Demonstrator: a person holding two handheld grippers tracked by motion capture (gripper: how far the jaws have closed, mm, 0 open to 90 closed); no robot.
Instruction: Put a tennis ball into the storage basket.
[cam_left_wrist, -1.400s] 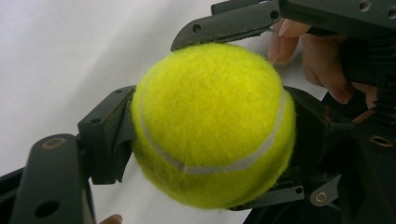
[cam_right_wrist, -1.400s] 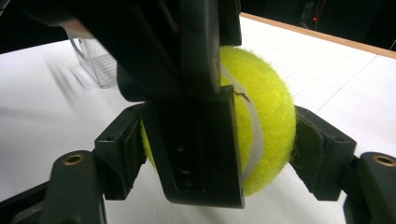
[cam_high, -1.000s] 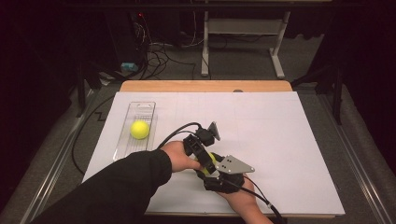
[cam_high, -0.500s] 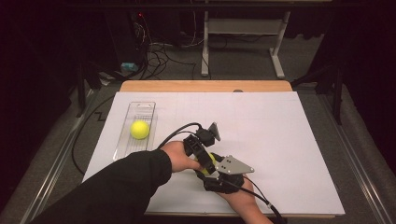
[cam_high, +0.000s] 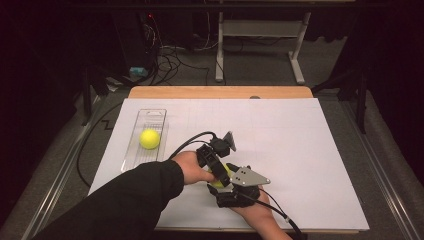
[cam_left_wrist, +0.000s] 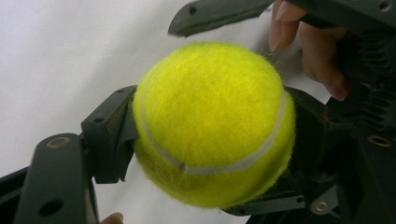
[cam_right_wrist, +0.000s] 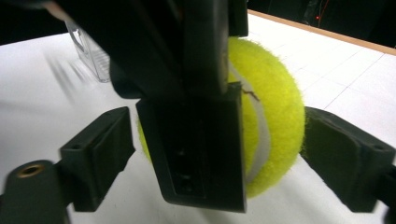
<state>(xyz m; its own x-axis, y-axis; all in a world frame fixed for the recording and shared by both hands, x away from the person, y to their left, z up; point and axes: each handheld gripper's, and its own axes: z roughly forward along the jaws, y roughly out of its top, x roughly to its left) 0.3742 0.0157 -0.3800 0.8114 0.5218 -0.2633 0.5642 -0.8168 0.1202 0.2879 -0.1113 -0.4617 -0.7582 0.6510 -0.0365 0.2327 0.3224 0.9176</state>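
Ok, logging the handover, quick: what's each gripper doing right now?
Left gripper: shut on the tennis ball.
Right gripper: open, jaws either side of the same ball, not gripping.

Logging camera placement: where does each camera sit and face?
High view: above the person's side, facing forward and down on the table; both arms, left tool, right tool show.
Left gripper view: on the left tool, looking along its jaws, shut on the tennis ball.
Right gripper view: on the right tool, open jaws flanking that ball.
Shared: all three show that ball.
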